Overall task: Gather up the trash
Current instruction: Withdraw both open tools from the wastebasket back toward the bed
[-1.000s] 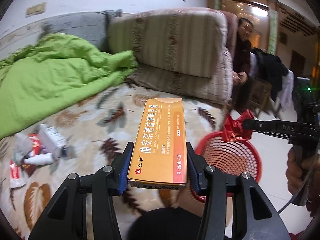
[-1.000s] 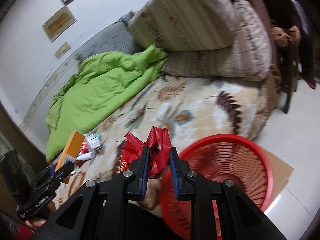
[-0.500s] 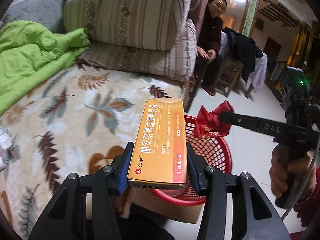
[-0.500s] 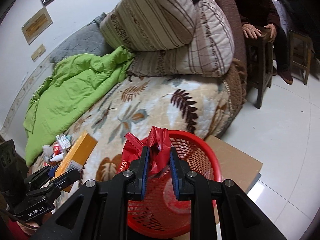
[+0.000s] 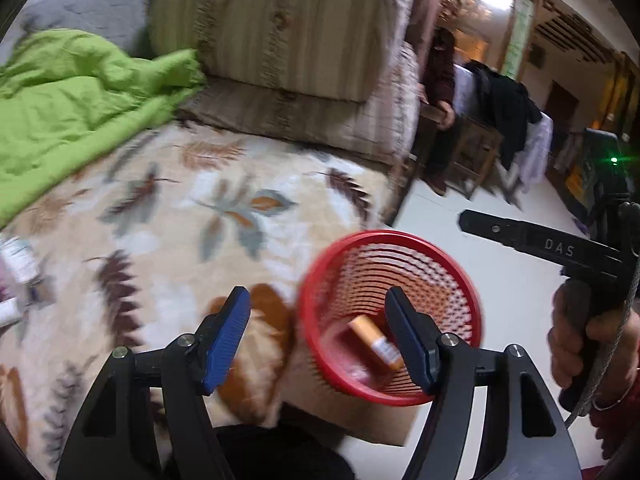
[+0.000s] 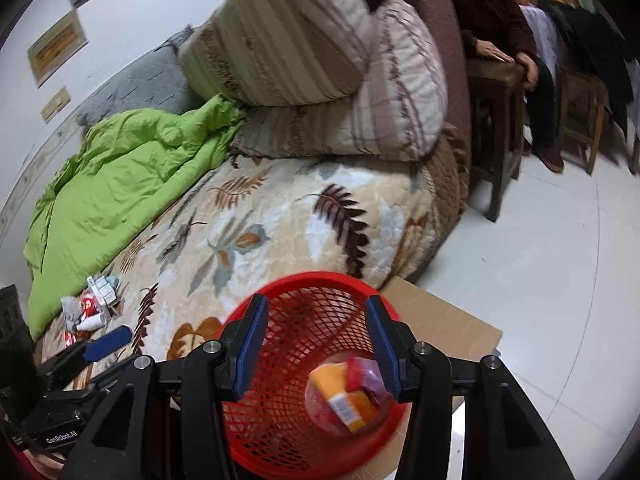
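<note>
Both our left hand-held gripper (image 5: 318, 334) and our right hand-held gripper (image 6: 316, 346) now stand wide open and empty over the round red plastic mesh basket (image 6: 280, 304), where half a second ago they clamped the orange cardboard medicine box (image 6: 344, 404) and the crumpled red plastic wrapper (image 6: 362, 374). Both pieces now lie at the bottom of the basket, so we judge this drop done. A small heap of white and red packaging scraps (image 6: 90, 308) is left on the leaf-patterned bed blanket (image 6: 280, 216) beside the green quilt (image 6: 120, 176), likely our next pickup.
</note>
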Motion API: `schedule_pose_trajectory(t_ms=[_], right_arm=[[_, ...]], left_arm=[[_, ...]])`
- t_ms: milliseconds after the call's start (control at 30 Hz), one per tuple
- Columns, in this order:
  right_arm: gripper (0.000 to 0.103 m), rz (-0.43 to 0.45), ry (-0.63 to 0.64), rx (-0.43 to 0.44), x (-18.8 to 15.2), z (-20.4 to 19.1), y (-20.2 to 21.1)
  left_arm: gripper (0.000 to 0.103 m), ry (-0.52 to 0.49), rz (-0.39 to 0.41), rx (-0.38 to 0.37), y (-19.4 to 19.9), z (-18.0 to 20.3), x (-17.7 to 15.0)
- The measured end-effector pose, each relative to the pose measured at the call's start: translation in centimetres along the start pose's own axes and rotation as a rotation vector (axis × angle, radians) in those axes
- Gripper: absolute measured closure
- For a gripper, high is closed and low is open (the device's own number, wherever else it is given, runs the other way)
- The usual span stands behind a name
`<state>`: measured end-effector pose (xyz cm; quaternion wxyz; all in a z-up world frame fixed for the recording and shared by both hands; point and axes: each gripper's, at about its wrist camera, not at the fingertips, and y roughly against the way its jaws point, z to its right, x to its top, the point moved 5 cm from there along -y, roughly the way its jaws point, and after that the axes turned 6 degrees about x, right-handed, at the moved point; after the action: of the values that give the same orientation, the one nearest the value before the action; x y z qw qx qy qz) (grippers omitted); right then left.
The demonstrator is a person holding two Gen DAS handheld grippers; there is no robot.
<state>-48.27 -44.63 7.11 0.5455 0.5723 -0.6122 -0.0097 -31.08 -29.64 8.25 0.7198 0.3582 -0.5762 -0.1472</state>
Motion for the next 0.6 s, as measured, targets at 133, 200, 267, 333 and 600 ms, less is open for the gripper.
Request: schedule_pose_trajectory(t_ms=[133, 200, 267, 333, 600], right_arm=[[0.049, 0.002, 0.095, -0.014, 0.0, -3.5, -0.7], [0.048, -0.003, 0.153, -0.018, -0.4, -5.5, -1.1], [0.045, -0.011, 0.192, -0.004, -0.9, -7.1, -1.5], [0.044, -0.023, 0.214, 0.017, -1.4, -8.4, -1.9], [0.043, -0.078, 0.275, 0.059, -3.3, -11.9, -3.3]], left_arm=[[0.034, 0.064, 0.019, 0.072, 2.0, -3.8, -0.9], [0.034, 0.099, 0.024, 0.096, 2.8, -5.5, -1.5], [0.034, 0.133, 0.018, 0.12, 3.5, -7.2, -2.3], [0.034, 0.152, 0.019, 0.132, 4.0, -8.3, -2.9], [0.034, 0.22, 0.03, 0.177, 6.0, -11.7, -4.6]])
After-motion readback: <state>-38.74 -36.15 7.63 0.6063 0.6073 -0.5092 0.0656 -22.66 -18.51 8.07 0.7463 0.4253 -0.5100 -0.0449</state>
